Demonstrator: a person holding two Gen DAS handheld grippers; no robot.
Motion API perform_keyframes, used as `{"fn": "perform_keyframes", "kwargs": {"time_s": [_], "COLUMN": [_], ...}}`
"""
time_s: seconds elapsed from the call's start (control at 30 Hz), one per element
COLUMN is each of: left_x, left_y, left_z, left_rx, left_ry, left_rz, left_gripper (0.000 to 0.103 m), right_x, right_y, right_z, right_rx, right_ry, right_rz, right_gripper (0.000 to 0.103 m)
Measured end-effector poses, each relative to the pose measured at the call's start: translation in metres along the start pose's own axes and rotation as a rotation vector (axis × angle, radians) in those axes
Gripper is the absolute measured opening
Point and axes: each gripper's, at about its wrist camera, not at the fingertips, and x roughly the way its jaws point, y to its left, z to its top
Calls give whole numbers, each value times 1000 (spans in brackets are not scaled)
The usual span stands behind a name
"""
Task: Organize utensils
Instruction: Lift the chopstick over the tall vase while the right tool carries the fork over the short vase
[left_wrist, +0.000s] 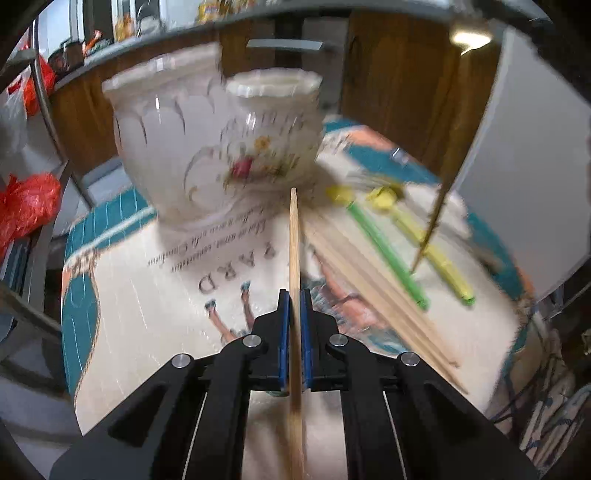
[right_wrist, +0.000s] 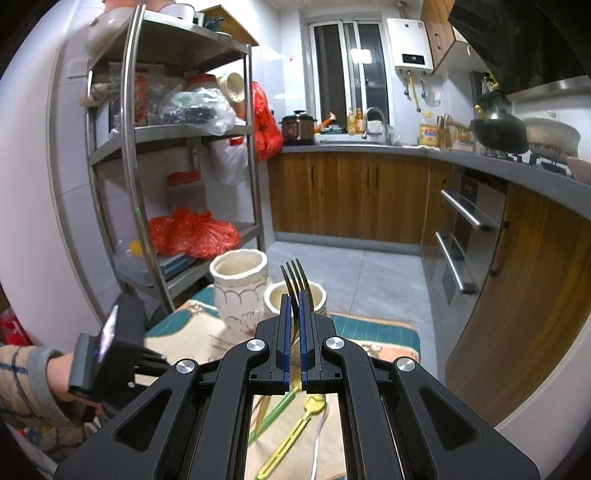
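Ceramic jars (right_wrist: 239, 291) show no visible contents.

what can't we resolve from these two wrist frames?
- Left wrist: the ceramic holders are motion-blurred, and their insides are out of sight over the rims.
- Left wrist: the chopstick in the left tool runs off the bottom edge.
- Right wrist: the fork handle is hidden between the right tool pads.

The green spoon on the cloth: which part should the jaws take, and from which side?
Probably the middle of the straight handle of the green spoon, from above, jaws across its width. It lies flat on the cloth, with the yellow spoon and chopsticks close alongside, so a side approach looks crowded.
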Motion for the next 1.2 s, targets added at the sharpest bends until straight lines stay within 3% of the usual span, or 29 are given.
{"fn": "perform_keyframes", "kwargs": {"time_s": [0.1,0.33,0.5,0.67,0.9,1.2], "left_x": [-14,-64,-99,-105,-71,-30], "left_y": [2,14,29,56,91,95], "left_z": [0,18,56,107,155,158], "left_rx": [11,3,-18,-77,-182,-175], "left_ry": [-59,-280,-451,-586,-669,-652], "left_rz": [6,-33,-31,-5,-15,75], "left_gripper": [6,6,6,6,6,6], "right_x": [1,0,2,8,30,80], "right_y": [3,9,9,6,-6,-17], "right_z": [6,18,42,71,102,88], "right_rx": [-14,-41,-52,-54,-11,29], "right_ry": [-11,-37,-74,-123,-190,-181], "right_rz": [-5,-20,-33,-60,-133,-210], "right_gripper": [5,5,5,5,4,5]}}
